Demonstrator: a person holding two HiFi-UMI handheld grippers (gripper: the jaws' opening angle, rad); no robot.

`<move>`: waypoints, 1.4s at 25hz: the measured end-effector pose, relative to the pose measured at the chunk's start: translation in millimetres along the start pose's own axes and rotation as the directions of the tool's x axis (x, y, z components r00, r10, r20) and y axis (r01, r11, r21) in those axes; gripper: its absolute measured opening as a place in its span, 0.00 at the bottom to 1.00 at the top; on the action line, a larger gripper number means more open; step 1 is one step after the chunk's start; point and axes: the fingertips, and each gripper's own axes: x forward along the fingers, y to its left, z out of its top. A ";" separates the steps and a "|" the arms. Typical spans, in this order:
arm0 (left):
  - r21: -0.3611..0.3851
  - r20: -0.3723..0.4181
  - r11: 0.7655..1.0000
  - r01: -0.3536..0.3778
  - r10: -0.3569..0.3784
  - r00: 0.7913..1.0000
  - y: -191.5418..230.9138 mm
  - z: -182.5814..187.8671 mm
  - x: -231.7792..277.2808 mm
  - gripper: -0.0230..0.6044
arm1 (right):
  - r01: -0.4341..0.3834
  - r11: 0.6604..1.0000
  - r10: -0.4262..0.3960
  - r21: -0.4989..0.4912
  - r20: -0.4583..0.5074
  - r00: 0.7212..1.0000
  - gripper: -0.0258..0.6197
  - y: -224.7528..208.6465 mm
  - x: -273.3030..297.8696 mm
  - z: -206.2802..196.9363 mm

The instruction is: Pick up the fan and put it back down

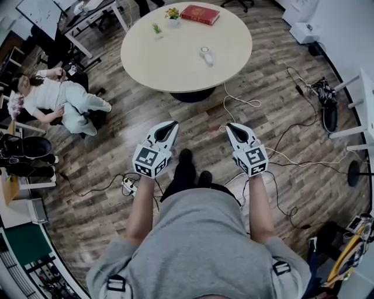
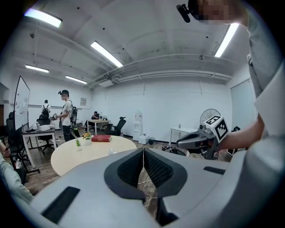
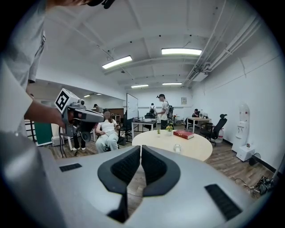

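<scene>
Step in hand: the approach. You stand back from the round counter (image 1: pixel 169 64) with both tools held out in front of you. The pick-up is not yet started.
Left gripper (image 1: pixel 170 125): fingers closed pad to pad, with nothing between them.
Right gripper (image 1: pixel 234 126): fingers closed, likewise empty.
Fan (image 1: pixel 206 56): judged to be the small white item on the counter, on the half nearer you. It is well apart from both grippers. The red book (image 1: pixel 200 14) and the potted plant (image 1: pixel 172 14) sit at the far edge.
Fan axis: the head view shows a ring-like part at the far end and a white body toward you. This suggests the long axis runs roughly away from you, with the head pointing to the far side. The item is too small in the gripper views to tell whether it lies flat or stands.
Next move: step up to the counter and open one set of fingers before you reach. Bring them across the narrow body, at right angles to the long axis.
Note: a pedestal fan (image 2: pixel 209 115) stands by the far wall. It is probably not the target.
</scene>
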 end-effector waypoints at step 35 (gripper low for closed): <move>0.015 -0.088 0.993 0.117 -0.115 0.989 136.6 -11.8 73.7 0.40 | 0.088 0.995 -0.085 0.044 -0.060 0.995 0.48 -37.8 142.1 20.4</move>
